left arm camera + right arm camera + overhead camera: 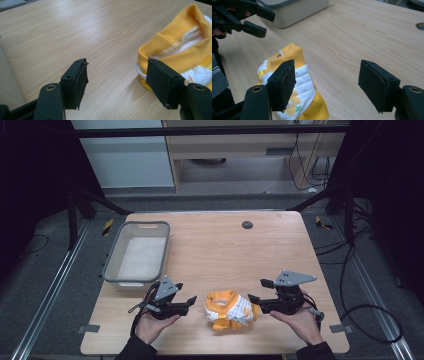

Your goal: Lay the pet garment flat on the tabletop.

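Observation:
A crumpled yellow and white child's garment [229, 309] lies near the table's front edge, between my two grippers. My left gripper [190, 300] is just left of it, open, jaws apart with nothing between them; the yellow ribbed cuff [175, 45] shows past its right jaw. My right gripper [257, 291] sits just right of the garment [294, 82], open and holding nothing, its left jaw over the white quilted part. The left gripper [259, 23] also appears far off in the right gripper view.
A grey plastic basin [136, 252] with a white bottom stands at the table's left, behind my left gripper. A small dark round hole cover [247, 224] sits near the far edge. Bare wooden tabletop [240, 255] spans the middle and right.

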Tool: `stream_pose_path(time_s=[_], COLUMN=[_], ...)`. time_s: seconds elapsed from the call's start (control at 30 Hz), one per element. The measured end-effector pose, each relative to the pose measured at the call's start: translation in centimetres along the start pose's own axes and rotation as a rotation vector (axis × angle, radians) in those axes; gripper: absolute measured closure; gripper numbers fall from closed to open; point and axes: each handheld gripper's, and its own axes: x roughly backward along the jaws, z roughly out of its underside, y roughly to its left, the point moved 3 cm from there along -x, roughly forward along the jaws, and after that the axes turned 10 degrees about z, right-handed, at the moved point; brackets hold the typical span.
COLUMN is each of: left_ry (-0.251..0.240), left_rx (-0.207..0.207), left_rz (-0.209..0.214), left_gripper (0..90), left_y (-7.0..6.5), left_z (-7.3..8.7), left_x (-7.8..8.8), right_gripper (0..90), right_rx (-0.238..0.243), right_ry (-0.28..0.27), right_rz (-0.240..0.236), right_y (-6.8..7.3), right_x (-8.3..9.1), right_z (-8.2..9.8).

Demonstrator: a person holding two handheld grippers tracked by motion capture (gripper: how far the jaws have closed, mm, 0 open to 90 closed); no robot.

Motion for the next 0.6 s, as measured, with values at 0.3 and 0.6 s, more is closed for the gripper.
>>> stream_pose_path(time_s=[0.3,0.6], left_ry=[0.038,0.08], left_rx=[-0.026,-0.038], left_rz=[0.062,0.1], left_gripper=[31.1,29.9], left_y=[-1.4,-2.0], left_z=[-0.4,0.1], left_x=[-1.7,-2.9], right_gripper=[29.1,28.5], right_rx=[0.008,0.025], right_ry=[0.01,0.045], right_rz=[-0.062,-0.11], right_y=[1.0,1.9], right_x=[-0.8,-1.8], right_z=[0.4,1.0])
